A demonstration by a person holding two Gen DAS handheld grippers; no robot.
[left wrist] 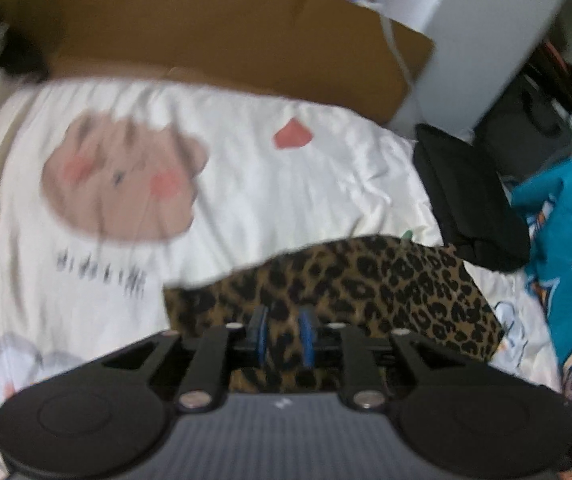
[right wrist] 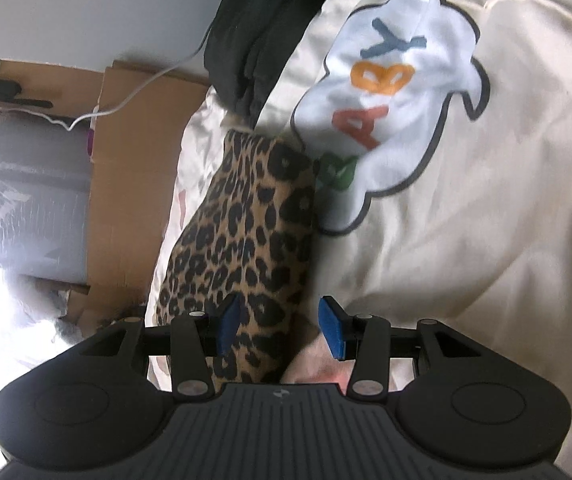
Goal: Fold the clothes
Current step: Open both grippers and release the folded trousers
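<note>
The leopard-print garment (left wrist: pixel 338 292) lies on the cream bedspread (left wrist: pixel 245 184) as a compact, straight-edged shape, with a black garment (left wrist: pixel 470 200) just beyond its far right corner and a teal printed garment (left wrist: pixel 566 248) further right. A cardboard box (left wrist: pixel 221 28) stands along the far side of the bed.

The left gripper (left wrist: pixel 283 332) sits at the near edge of the leopard cloth with its blue pads close together and the print showing between them, so it appears to be pinching a small bit of fabric, though the blur leaves that short of certain. The right gripper (right wrist: pixel 279 330) has its pads well apart, straddling the near end of the leopard-print garment (right wrist: pixel 241 232), one pad over the cloth and the other over bare bedspread (right wrist: pixel 466 240).

The garment's tidy outline would fit either a fold being finished or a folded piece being picked up, and the pictures do not settle which.

The likely risks are these. A pinch this shallow could slip when the left gripper lifts, letting the layers fall open. If the right gripper closes where it stands, it may catch the slippery bedspread along with the cloth, or only the top layer, dragging the stack askew. The left view is smeared by motion, which suggests speed, and a fast pull could swing the garment into the black garment (right wrist: pixel 257 28) beside it.
</note>
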